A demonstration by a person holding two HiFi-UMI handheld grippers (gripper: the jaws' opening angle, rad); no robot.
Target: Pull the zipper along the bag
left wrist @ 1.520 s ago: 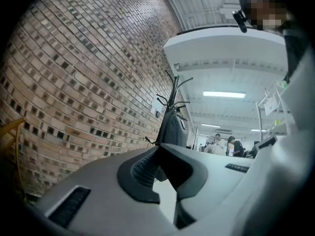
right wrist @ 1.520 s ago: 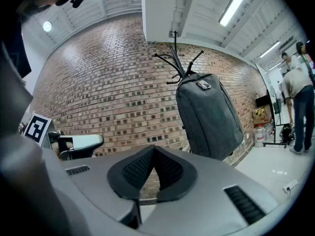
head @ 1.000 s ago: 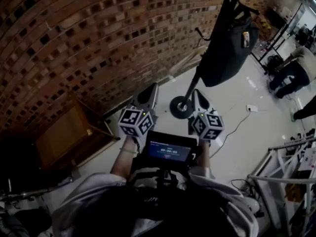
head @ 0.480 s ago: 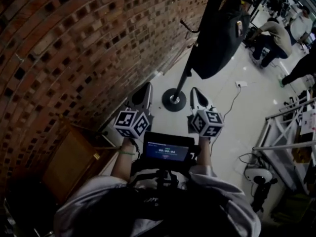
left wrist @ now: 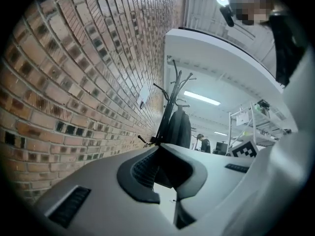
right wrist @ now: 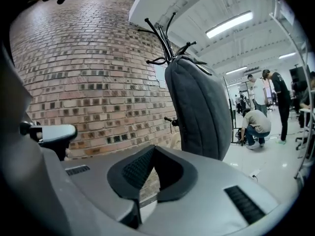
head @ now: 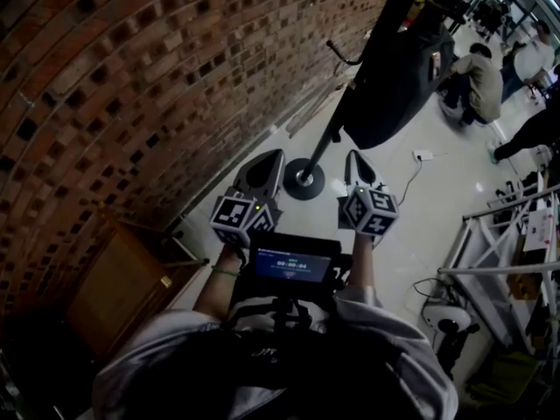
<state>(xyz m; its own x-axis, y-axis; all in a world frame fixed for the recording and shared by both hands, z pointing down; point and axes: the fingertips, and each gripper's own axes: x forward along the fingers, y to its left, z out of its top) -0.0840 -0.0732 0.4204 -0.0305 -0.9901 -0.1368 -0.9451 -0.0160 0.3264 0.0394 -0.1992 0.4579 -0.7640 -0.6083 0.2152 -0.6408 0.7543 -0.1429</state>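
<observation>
A dark grey bag hangs upright on a black coat stand by the brick wall; its zipper is too small to make out. My left gripper and right gripper are held side by side in front of my chest, well short of the bag. Both are shut with nothing between the jaws. In the left gripper view, the bag shows small beyond the left gripper. In the right gripper view it is larger, the bag just past the right gripper.
The brick wall runs along the left, with a wooden cabinet at its foot. A metal rack stands at the right. A person crouches beyond the bag, others behind. A cable and plug lie on the floor.
The head view has swung, so the stand's base now shows between the two grippers. Both grippers stay shut and side by side.
</observation>
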